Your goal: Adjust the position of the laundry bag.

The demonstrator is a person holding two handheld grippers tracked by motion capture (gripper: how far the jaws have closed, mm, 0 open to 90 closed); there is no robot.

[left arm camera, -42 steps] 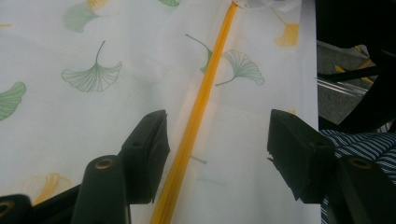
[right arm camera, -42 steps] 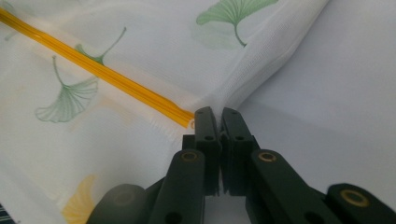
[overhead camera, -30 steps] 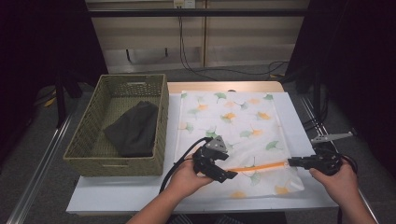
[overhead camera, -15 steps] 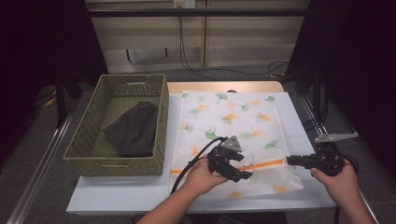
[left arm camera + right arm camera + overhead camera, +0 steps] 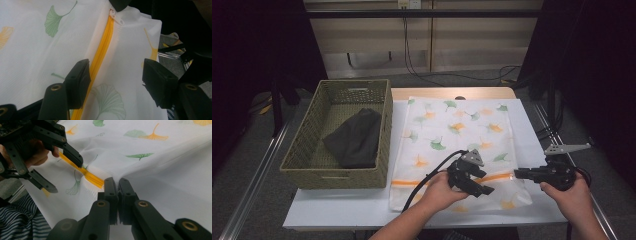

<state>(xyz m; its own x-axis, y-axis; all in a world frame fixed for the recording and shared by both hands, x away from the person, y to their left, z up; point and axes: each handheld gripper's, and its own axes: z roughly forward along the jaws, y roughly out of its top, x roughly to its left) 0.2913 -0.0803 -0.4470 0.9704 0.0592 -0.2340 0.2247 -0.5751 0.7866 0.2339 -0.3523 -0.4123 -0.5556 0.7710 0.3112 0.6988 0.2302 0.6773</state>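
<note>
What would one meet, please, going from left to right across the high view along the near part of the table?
Woven basket holding a dark folded cloth → white leaf-print laundry bag with its orange zipper → left tool over the bag → right tool shut on the bag's right end.

A white mesh laundry bag printed with green and orange ginkgo leaves [image 5: 457, 137] lies flat on the counter, its long side running away from the person, just beside a woven basket. An orange zipper [image 5: 452, 181] crosses the bag near its near end, from the left edge toward the right edge. In the left gripper view the zipper [image 5: 101, 53] runs as a bright yellow-orange band up to a small white slider [image 5: 115, 15] close to the bag's corner. In the right gripper view the mesh [image 5: 150, 167] is gathered into soft folds around the zipper's end [image 5: 93, 179].
</note>
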